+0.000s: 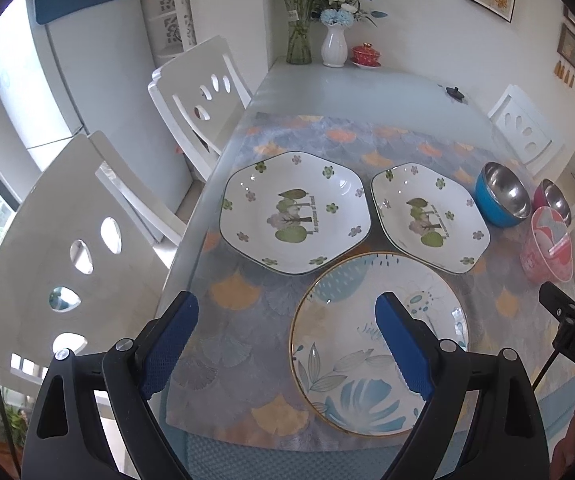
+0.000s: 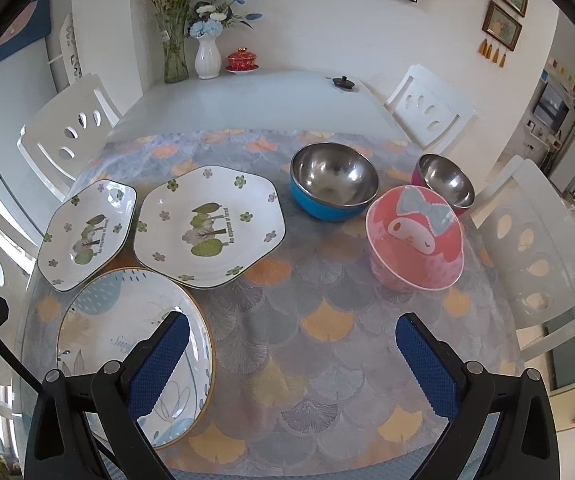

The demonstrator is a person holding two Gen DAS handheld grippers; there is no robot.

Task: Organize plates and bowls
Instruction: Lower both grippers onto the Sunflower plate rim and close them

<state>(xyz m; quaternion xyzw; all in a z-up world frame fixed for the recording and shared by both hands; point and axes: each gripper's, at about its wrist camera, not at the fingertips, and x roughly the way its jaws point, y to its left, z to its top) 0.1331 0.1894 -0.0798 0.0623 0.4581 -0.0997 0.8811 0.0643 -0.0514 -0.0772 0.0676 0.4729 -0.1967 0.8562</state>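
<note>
Two white hexagonal plates with green tree prints lie side by side, the left plate (image 1: 293,210) (image 2: 87,234) and the right plate (image 1: 429,216) (image 2: 209,226). A round blue-leaf plate (image 1: 351,344) (image 2: 123,340) lies nearer me. A blue steel bowl (image 1: 501,194) (image 2: 333,180), a magenta steel bowl (image 1: 553,196) (image 2: 445,182) and a pink cartoon bowl (image 1: 547,250) (image 2: 415,238) stand to the right. My left gripper (image 1: 287,340) is open and empty above the mat beside the round plate. My right gripper (image 2: 293,360) is open and empty above the mat.
A patterned mat (image 2: 327,340) covers the near half of the glass table (image 2: 247,96). Two vases (image 2: 207,56) and a red lidded cup (image 2: 241,60) stand at the far edge, with a small black lid (image 2: 343,82). White chairs (image 1: 203,96) (image 2: 539,240) flank the table.
</note>
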